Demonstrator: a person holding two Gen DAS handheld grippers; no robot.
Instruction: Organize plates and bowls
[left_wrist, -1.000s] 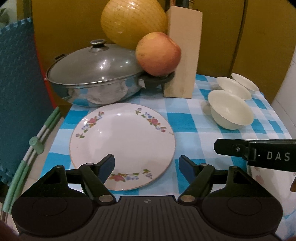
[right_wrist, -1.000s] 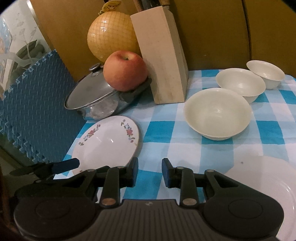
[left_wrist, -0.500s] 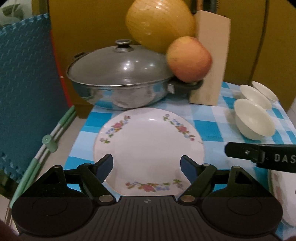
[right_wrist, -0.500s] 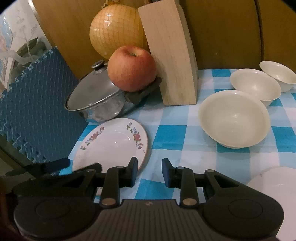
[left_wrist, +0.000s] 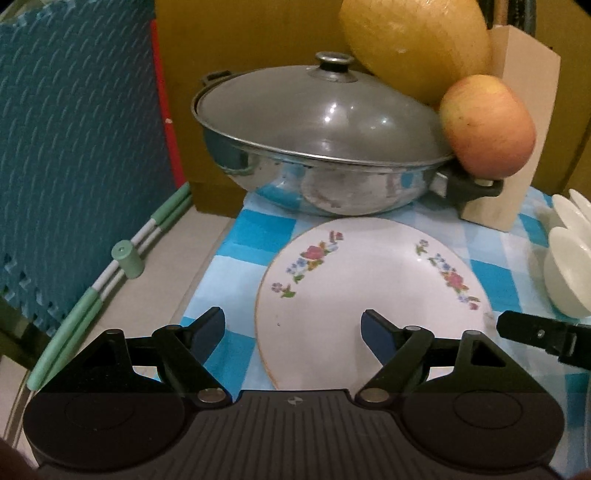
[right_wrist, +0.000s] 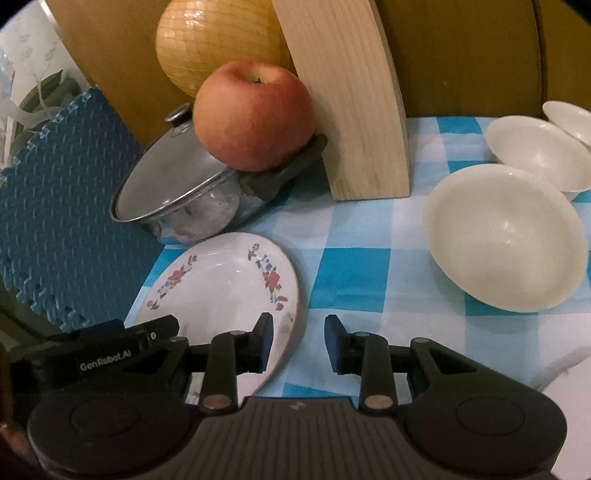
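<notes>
The flowered plate lies flat on the checked cloth of the desk, just in front of the lidded pan. My left jaws are spread wide over its near-left rim, nothing between them. My right jaws stand narrowly apart at its right edge, pinching nothing. I judge it stiff, glazed, slippery and breakable, so I'd take the raised rim, one pad under, one on top. Three bowls wait to the right.

Dim warm light; fisheye-bent edges
</notes>
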